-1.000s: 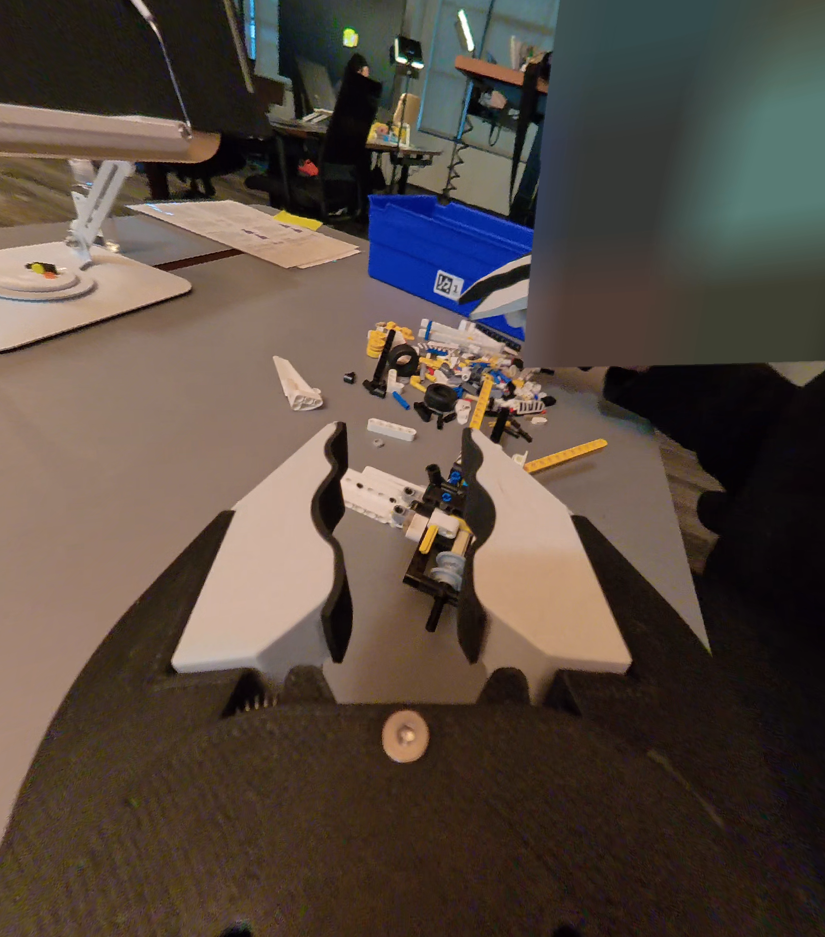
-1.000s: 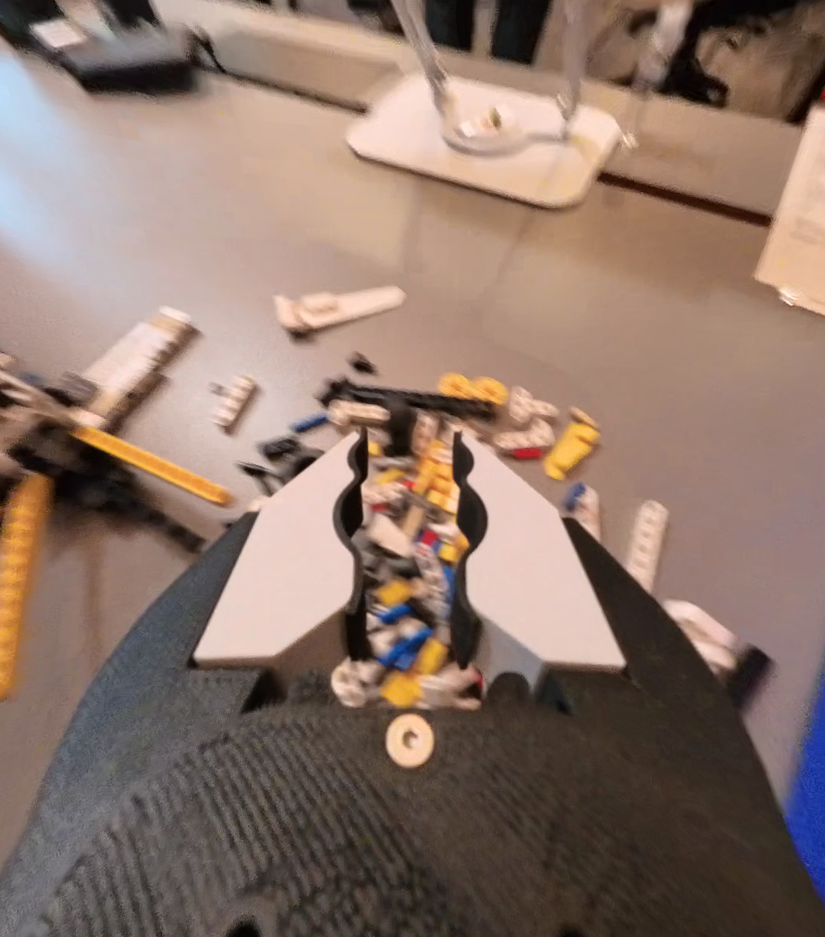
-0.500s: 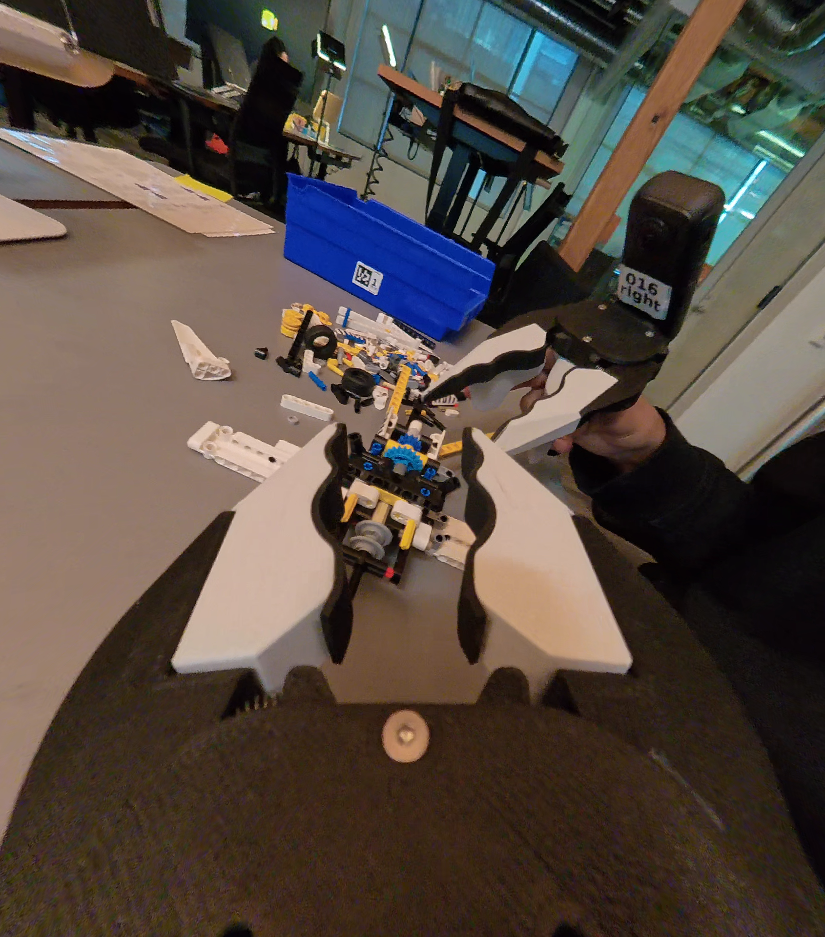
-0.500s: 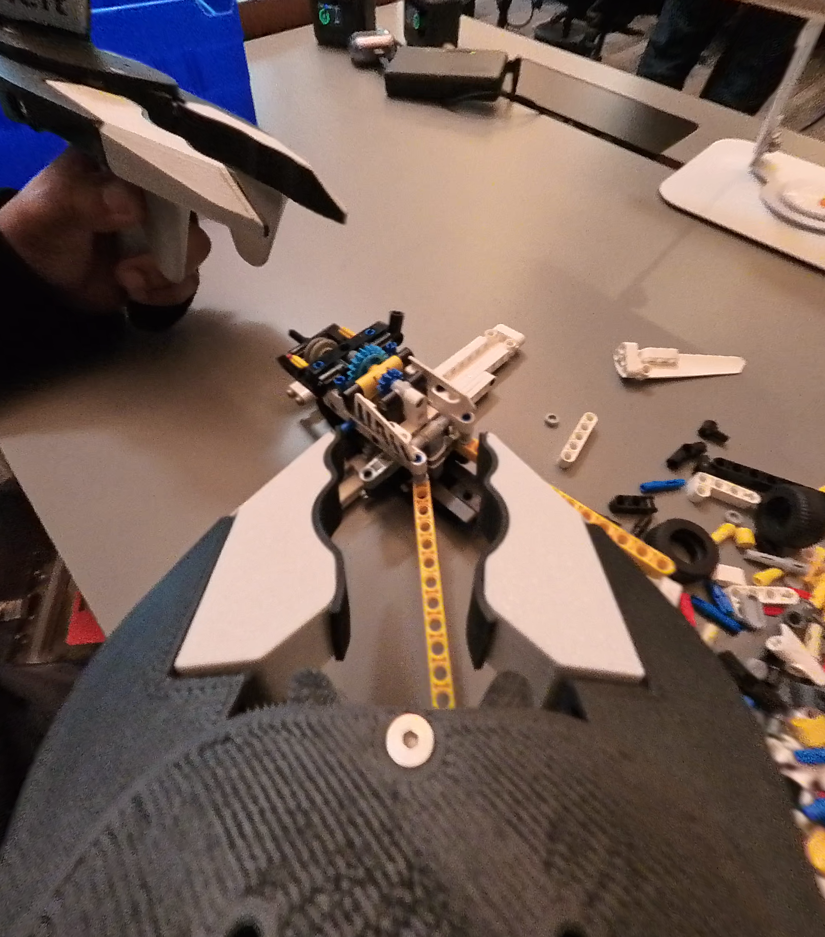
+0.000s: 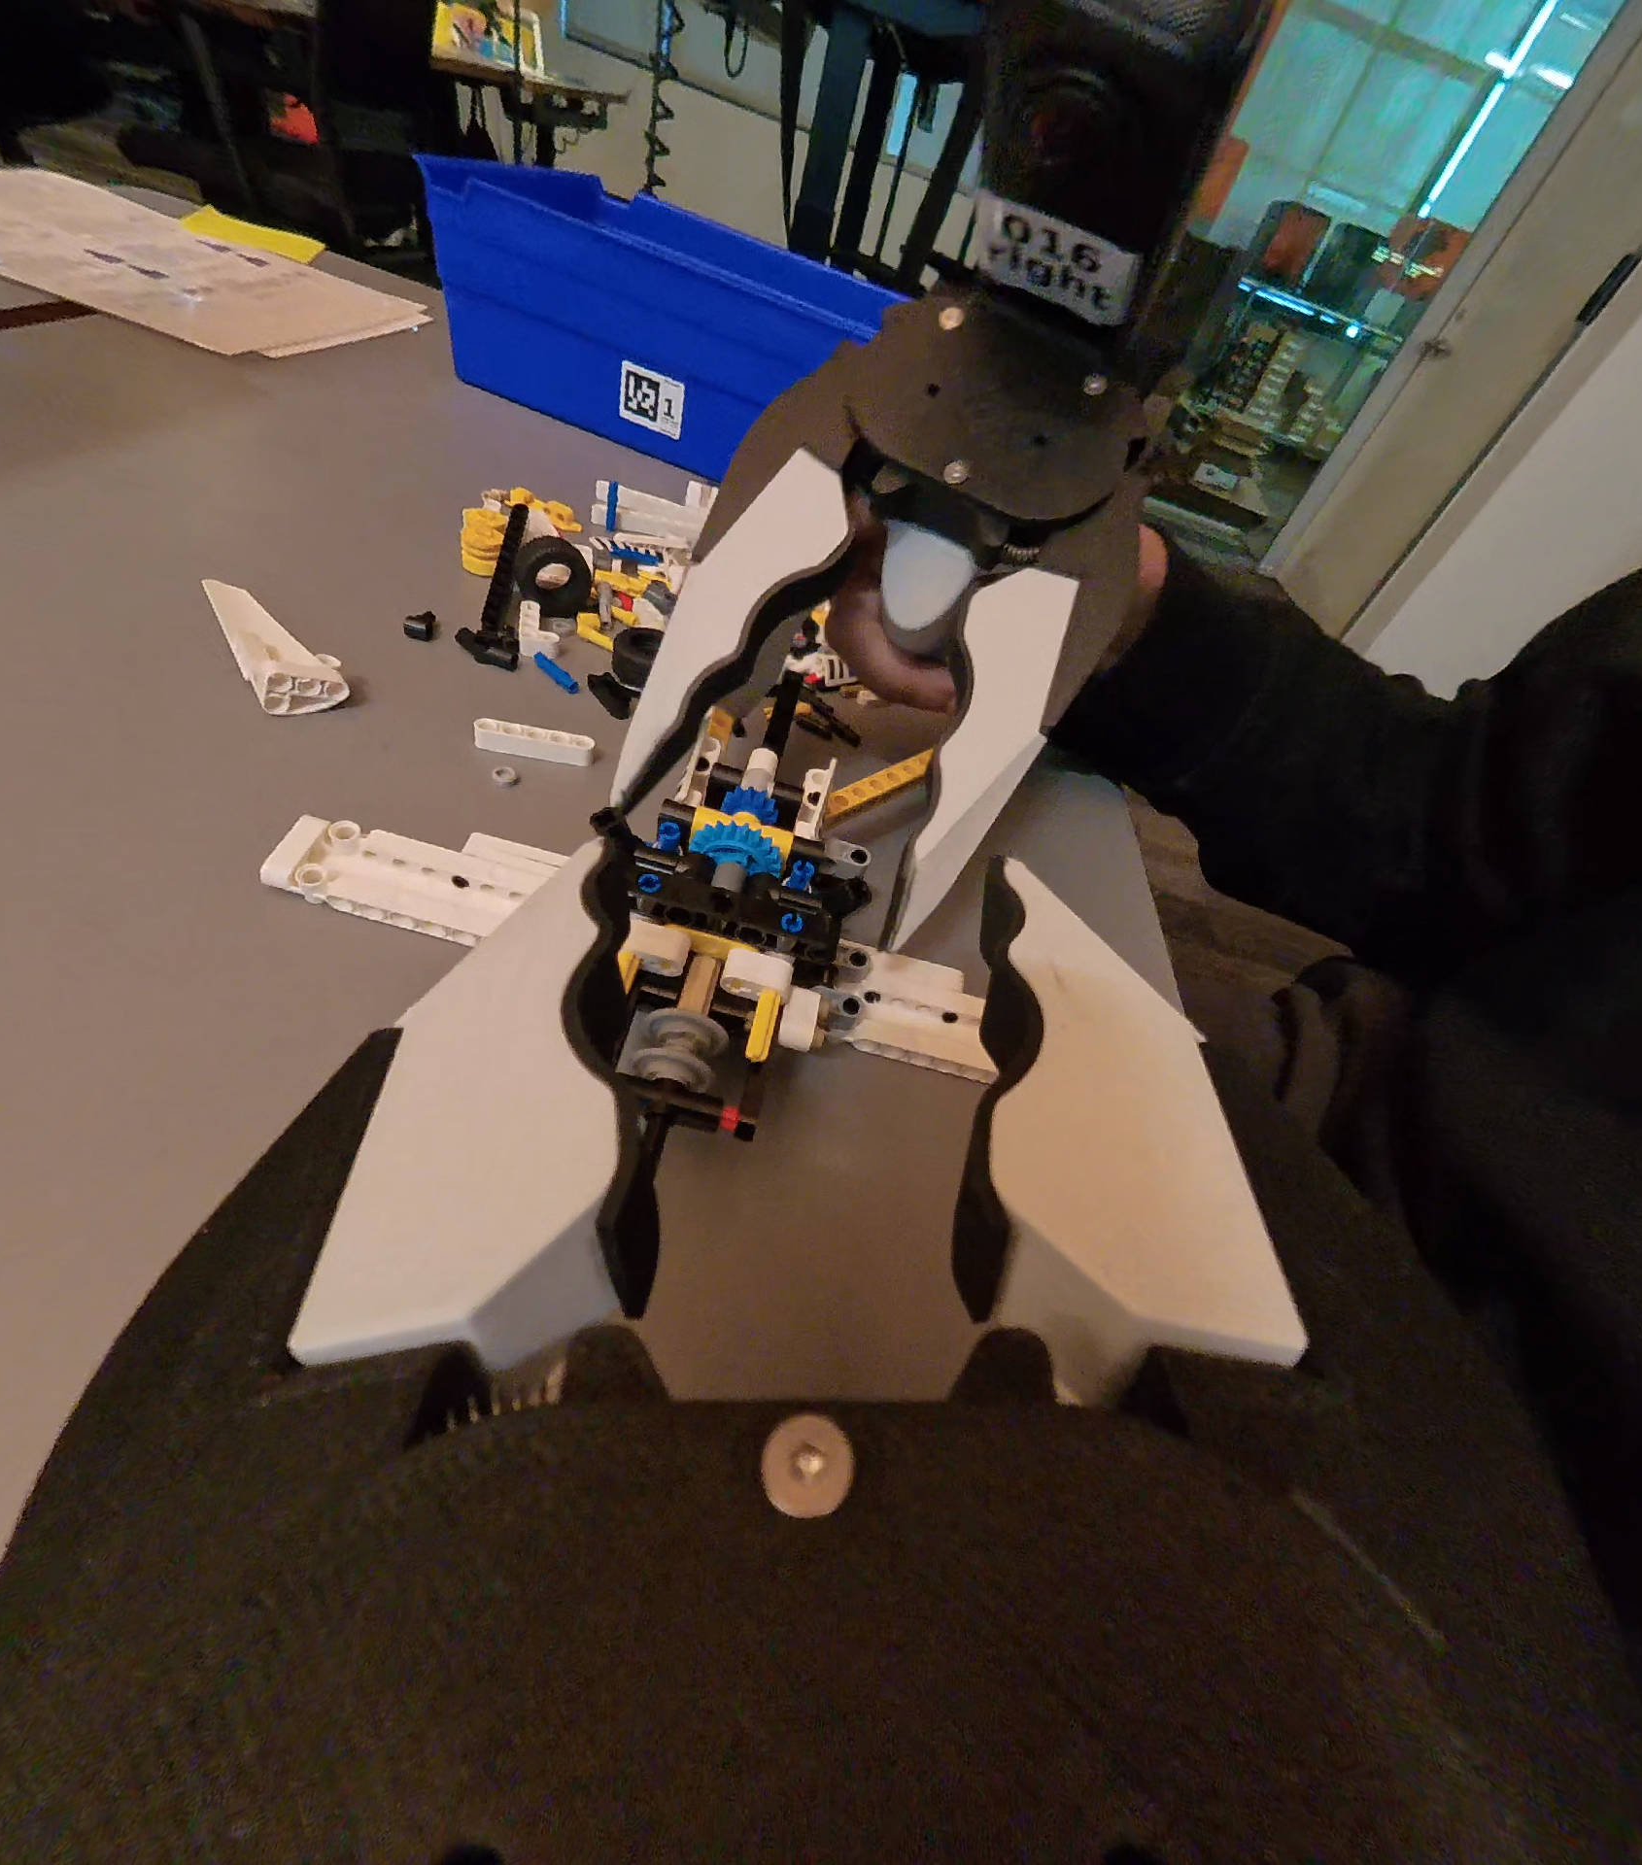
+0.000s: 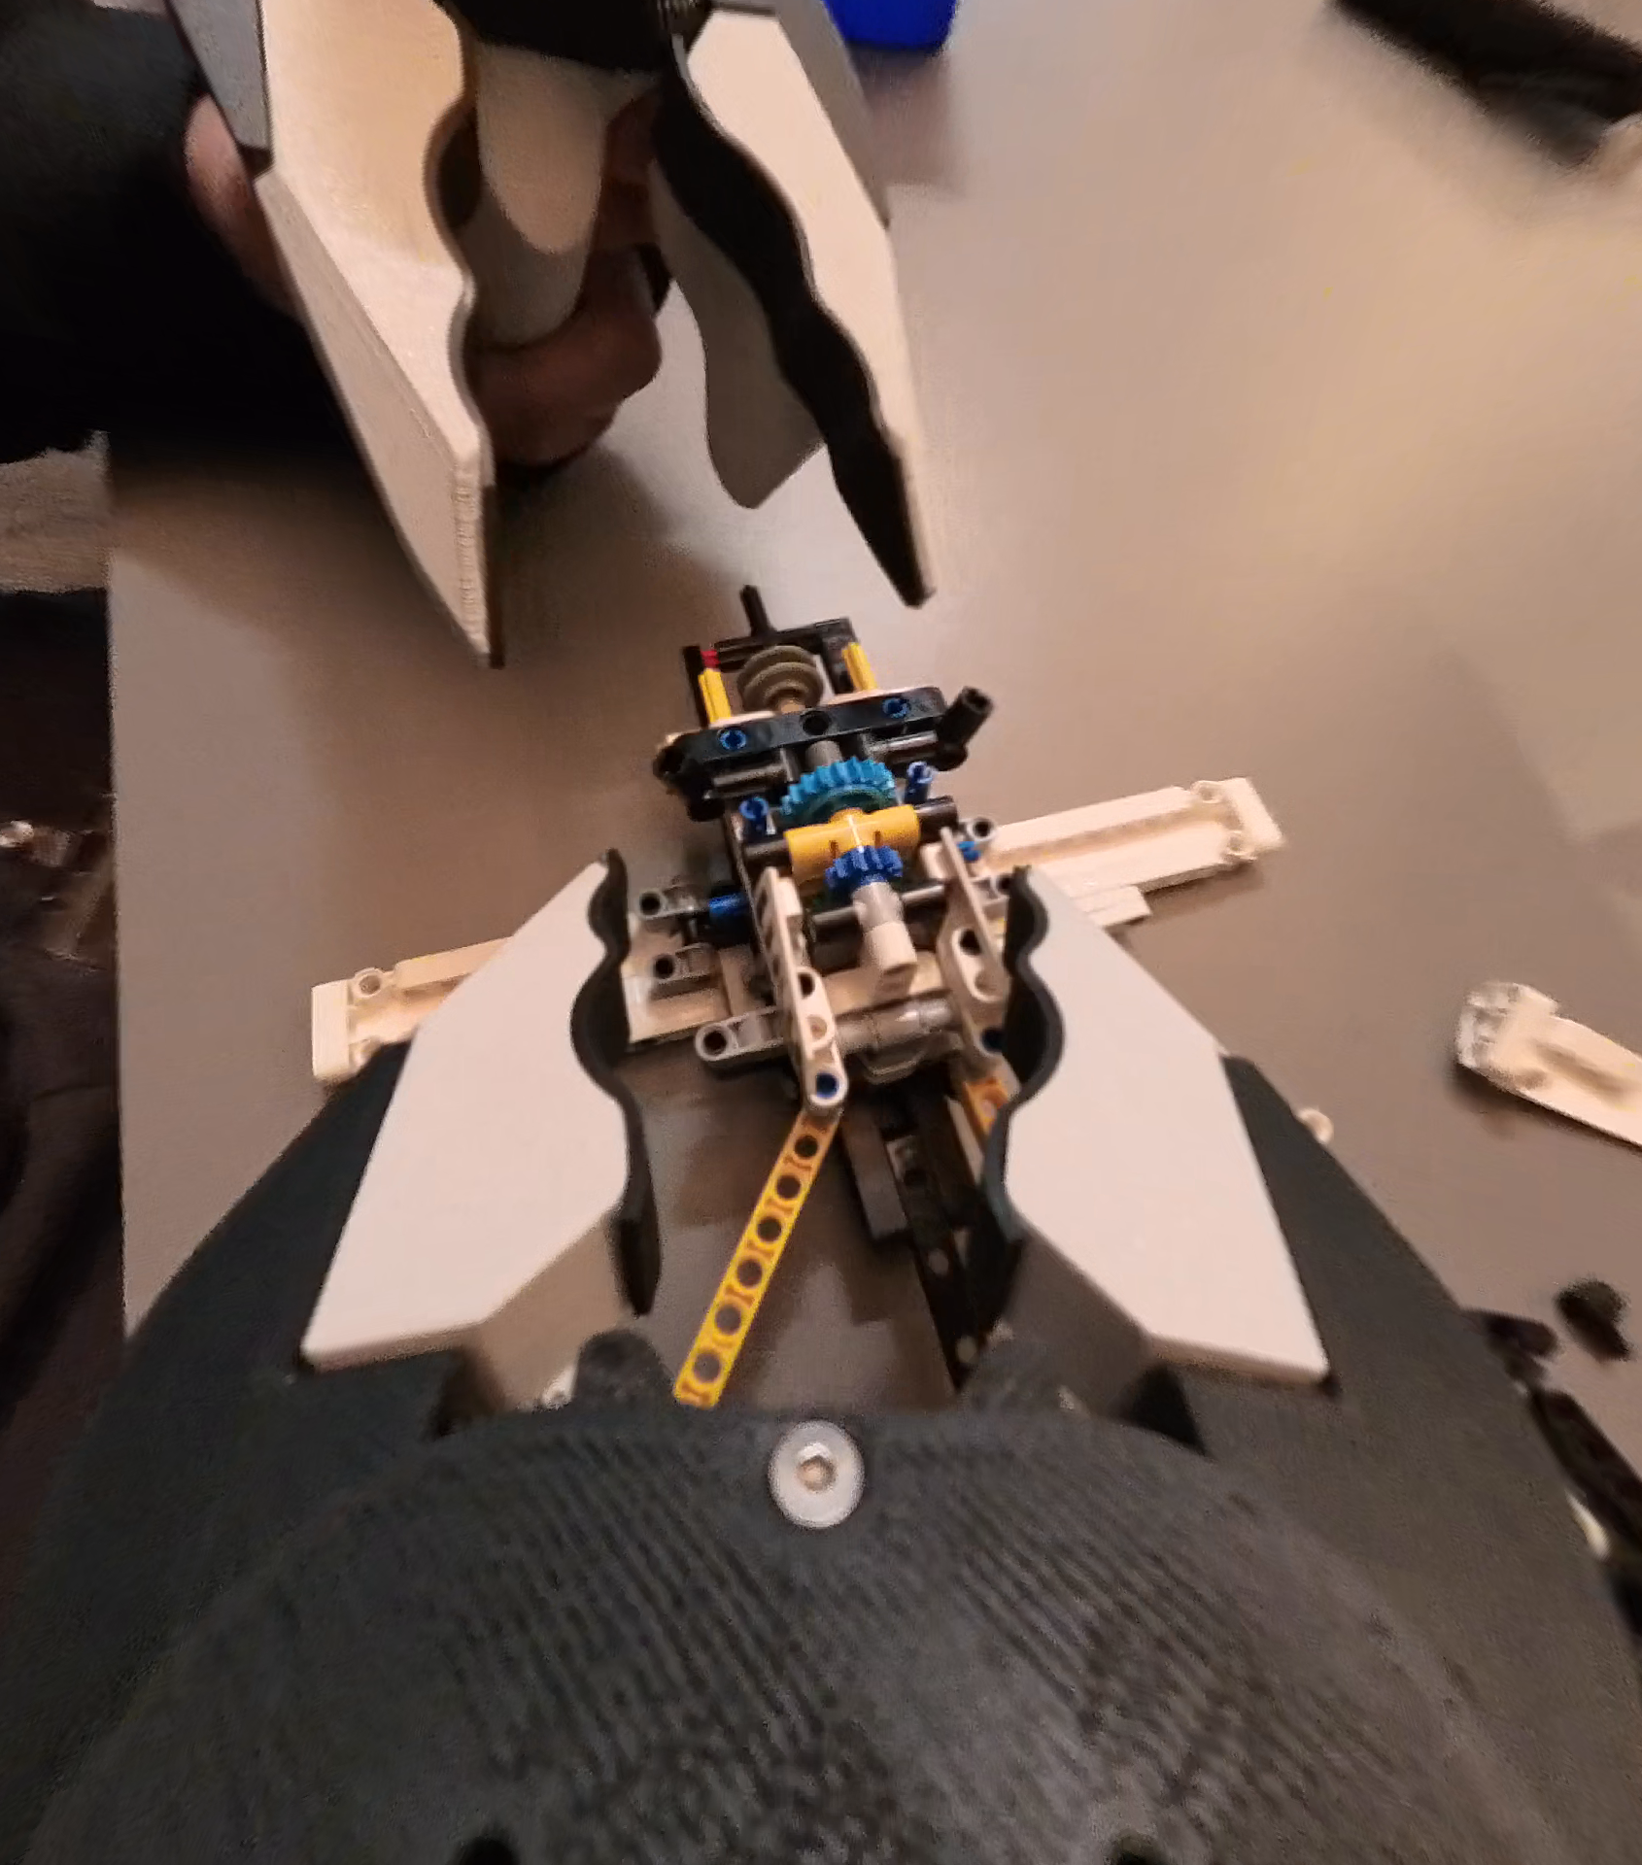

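Both grippers face each other over a half-built brick model lying flat on the grey surface. The left gripper has its fingers spread wide around the model's near end, gripping nothing. The right gripper is likewise spread at the far end, pads apparently unpressed. Loose bricks lie at 11 o'clock, before a blue bin. Beyond is a dim workshop.

The setting is an open lab or workshop office. A wide grey worktop carries loose construction-toy parts, a blue parts bin with a coded tag, and printed sheets. Behind it stand further desks with equipment, dark office chairs, stocked shelving and large glazed partitions.
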A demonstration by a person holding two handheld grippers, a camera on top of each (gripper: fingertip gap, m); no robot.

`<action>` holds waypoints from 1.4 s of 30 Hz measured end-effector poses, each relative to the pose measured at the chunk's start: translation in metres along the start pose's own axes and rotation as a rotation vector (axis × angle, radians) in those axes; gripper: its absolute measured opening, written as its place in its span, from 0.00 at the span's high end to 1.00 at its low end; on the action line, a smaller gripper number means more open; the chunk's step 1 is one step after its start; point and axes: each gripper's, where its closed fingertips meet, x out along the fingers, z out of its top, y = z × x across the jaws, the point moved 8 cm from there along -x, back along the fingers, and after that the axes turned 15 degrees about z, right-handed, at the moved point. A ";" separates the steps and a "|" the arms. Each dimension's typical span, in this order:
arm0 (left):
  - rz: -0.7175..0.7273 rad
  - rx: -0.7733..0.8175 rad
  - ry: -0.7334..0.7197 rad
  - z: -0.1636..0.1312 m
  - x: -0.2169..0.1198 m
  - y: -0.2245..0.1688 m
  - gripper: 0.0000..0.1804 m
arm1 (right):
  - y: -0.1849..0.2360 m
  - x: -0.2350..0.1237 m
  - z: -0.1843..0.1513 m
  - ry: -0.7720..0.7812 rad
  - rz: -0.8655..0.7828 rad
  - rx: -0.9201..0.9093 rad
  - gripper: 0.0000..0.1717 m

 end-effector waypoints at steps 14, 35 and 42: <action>0.052 0.146 0.180 -0.021 -0.017 -0.018 0.54 | 0.003 0.014 0.006 -0.076 0.194 -0.101 0.74; 0.116 0.212 0.208 -0.027 -0.020 -0.022 0.69 | 0.017 0.027 0.017 -0.109 0.259 -0.175 0.76; 0.124 0.232 0.193 -0.026 -0.021 -0.025 0.69 | 0.021 0.026 0.018 -0.054 0.235 -0.194 0.76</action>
